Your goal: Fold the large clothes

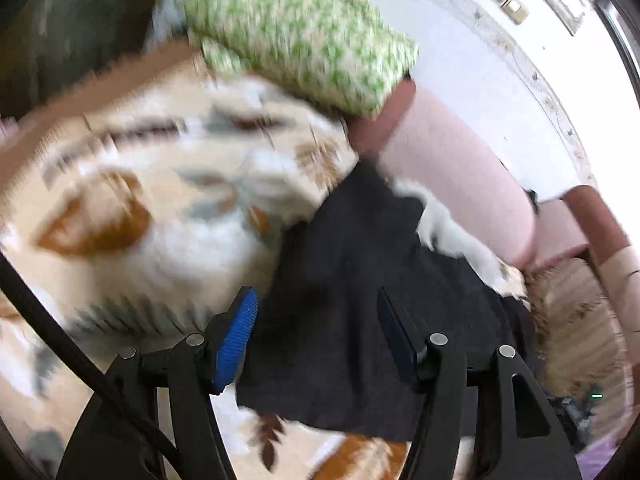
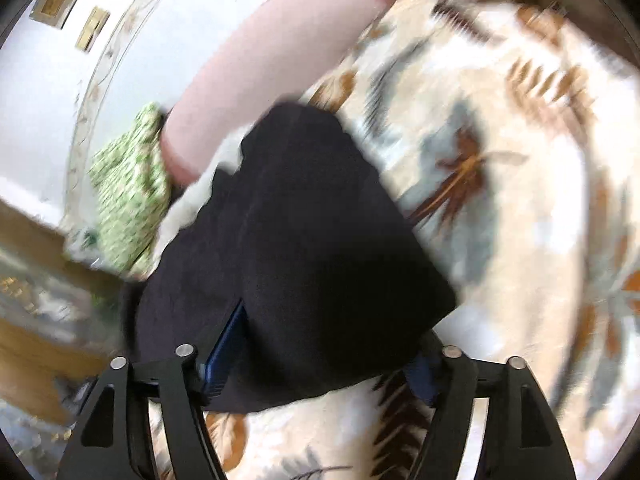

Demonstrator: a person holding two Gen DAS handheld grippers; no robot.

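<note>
A dark garment (image 1: 360, 280), black or deep navy and folded into a compact block, lies on a bed covered by a cream bedspread (image 1: 132, 200) printed with brown and grey leaves. In the left wrist view it sits directly ahead of the left claw (image 1: 316, 340) and partly between its two arms. That claw stands apart, its blue pads clear of the cloth with a plain gap on each side, so nothing is clamped. In the right wrist view the garment (image 2: 296, 240) fills the space ahead of the right claw (image 2: 320, 352) and drapes over the region between its arms. The left blue pad shows against the cloth edge; the right pad is mostly hidden beneath the fold. This claw also stands wide, and the pads do not appear to press on the fabric, though blur makes contact hard to rule out.

Beyond the garment, away from both claws, lie a pink bolster (image 1: 460, 176) and a green-and-white patterned pillow (image 1: 304, 28).

The risk, as a judgement: the cloth resting over the right claw could catch on a pad and be dragged as the hand pulls away, opening the fold. Both views are smeared by motion, and a quick retreat would make such a snag likelier. The soft bedspread could also let the stack slump
</note>
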